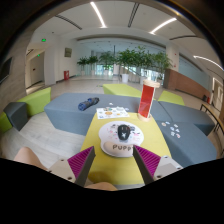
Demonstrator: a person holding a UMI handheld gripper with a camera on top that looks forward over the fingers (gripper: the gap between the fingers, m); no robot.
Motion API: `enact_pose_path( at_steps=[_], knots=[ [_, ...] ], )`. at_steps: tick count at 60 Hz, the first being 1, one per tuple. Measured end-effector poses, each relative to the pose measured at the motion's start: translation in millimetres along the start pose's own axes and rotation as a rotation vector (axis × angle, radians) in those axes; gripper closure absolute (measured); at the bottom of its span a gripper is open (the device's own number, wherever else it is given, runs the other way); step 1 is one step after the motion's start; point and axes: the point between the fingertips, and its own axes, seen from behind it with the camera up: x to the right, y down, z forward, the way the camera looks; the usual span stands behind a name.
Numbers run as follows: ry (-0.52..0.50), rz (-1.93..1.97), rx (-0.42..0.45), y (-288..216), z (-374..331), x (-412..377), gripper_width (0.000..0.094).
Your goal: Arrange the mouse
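Note:
A dark computer mouse lies on a round white mouse pad printed with a puppy face and the word "PUPPY". The pad rests on a yellow tabletop. My gripper is open, its two magenta-padded fingers spread wide just in front of the pad's near edge. Nothing is held between them; the mouse sits beyond the fingertips, roughly centred between them.
A red upright box stands behind the pad to the right. White printed cards lie behind the pad, and another lies on the grey table to the right. A dark object lies on a far grey table. Green plants stand at the back.

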Motion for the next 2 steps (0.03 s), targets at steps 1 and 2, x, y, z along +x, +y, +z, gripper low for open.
enact_pose_path(
  at_steps=[1, 2],
  knots=[
    [-0.001, 0.002, 0.001, -0.2, -0.9, -0.5, 0.0108],
    [-0.003, 0.001, 0.004, -0.6, -2.2, -1.5, 0.0109]
  ],
)
